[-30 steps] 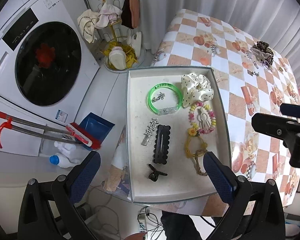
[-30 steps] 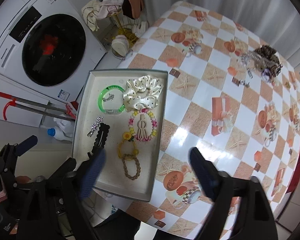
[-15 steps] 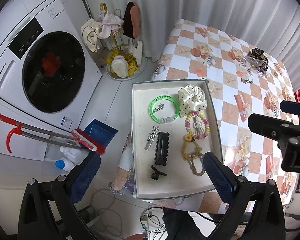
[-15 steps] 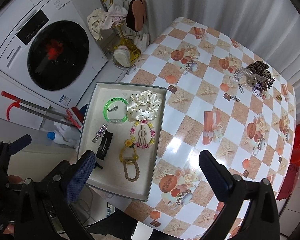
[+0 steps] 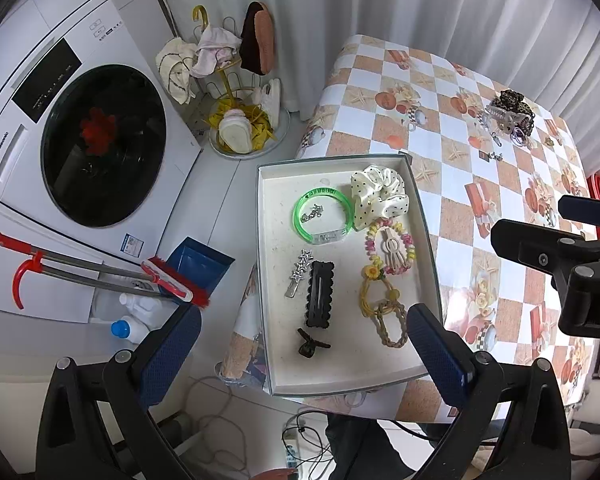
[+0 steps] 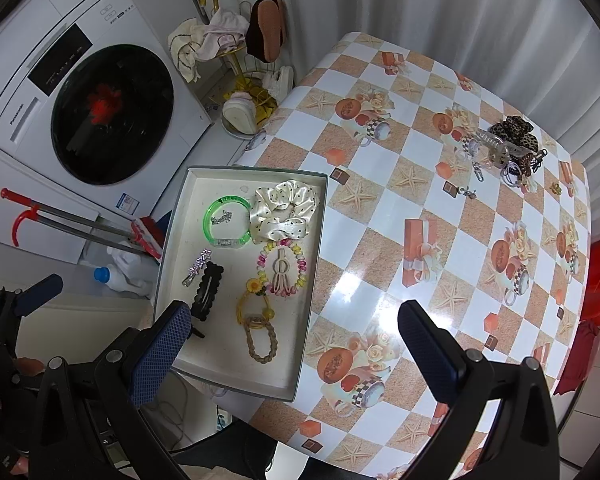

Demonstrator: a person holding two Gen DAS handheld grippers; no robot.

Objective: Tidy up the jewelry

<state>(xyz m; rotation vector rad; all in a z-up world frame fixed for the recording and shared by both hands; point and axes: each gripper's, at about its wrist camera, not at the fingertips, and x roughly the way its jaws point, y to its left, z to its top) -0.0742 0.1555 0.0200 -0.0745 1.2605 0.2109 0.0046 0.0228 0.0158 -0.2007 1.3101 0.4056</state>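
the brand "panasonic" runs along the front panel of the white washing machine [image 5: 40, 128], legible in both views; print on its small door-side sticker [image 5: 134, 244] and on the green bangle [image 5: 322, 215] is perhaps lettering, too small to read

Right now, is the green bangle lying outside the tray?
No. In the left wrist view the green bangle lies inside the tray, beside the cream scrunchie.

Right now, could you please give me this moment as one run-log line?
left gripper: open, empty | right gripper: open, empty | tray: eight pieces inside | loose pile: far table corner, unsorted
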